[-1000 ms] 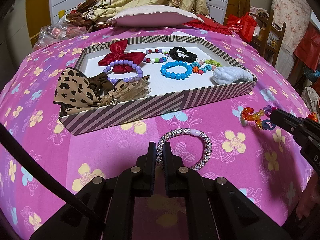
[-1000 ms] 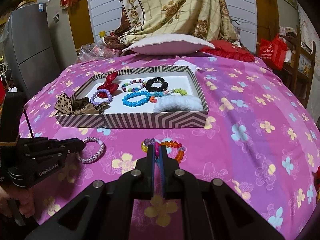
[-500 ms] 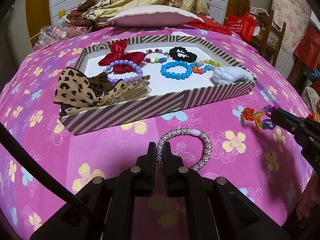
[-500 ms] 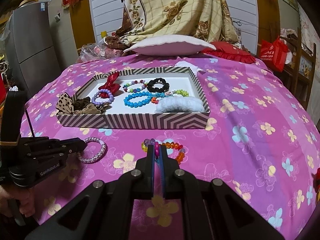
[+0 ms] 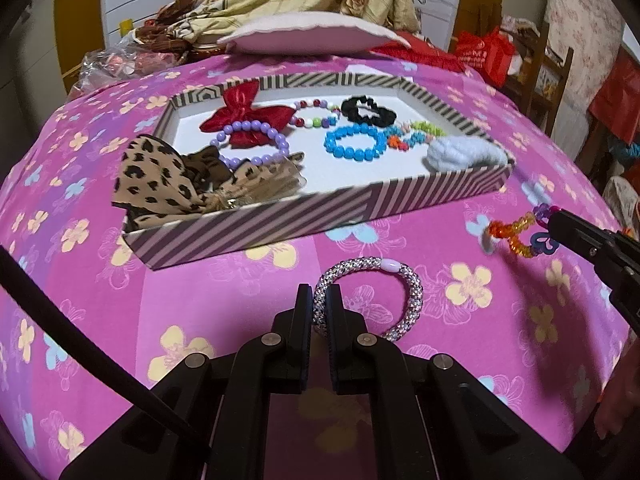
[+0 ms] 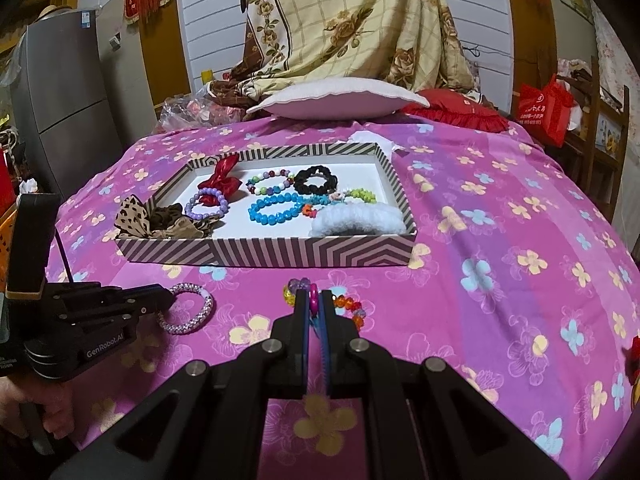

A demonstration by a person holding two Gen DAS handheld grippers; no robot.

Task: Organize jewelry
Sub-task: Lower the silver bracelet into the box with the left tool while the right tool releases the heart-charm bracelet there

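Bracelets (image 5: 370,296) (image 6: 326,306) sit clamped in both fingers; left gripper (image 6: 170,302) reads "GenRobot.AI".

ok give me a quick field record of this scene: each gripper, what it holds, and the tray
left gripper: shut on the silver beaded rope bracelet, which lies on the pink floral bedspread
right gripper: shut on the orange and purple crystal bead bracelet
striped cardboard tray: beyond both bracelets, holds bracelets, bows and scrunchies
task state: both bracelets outside tray
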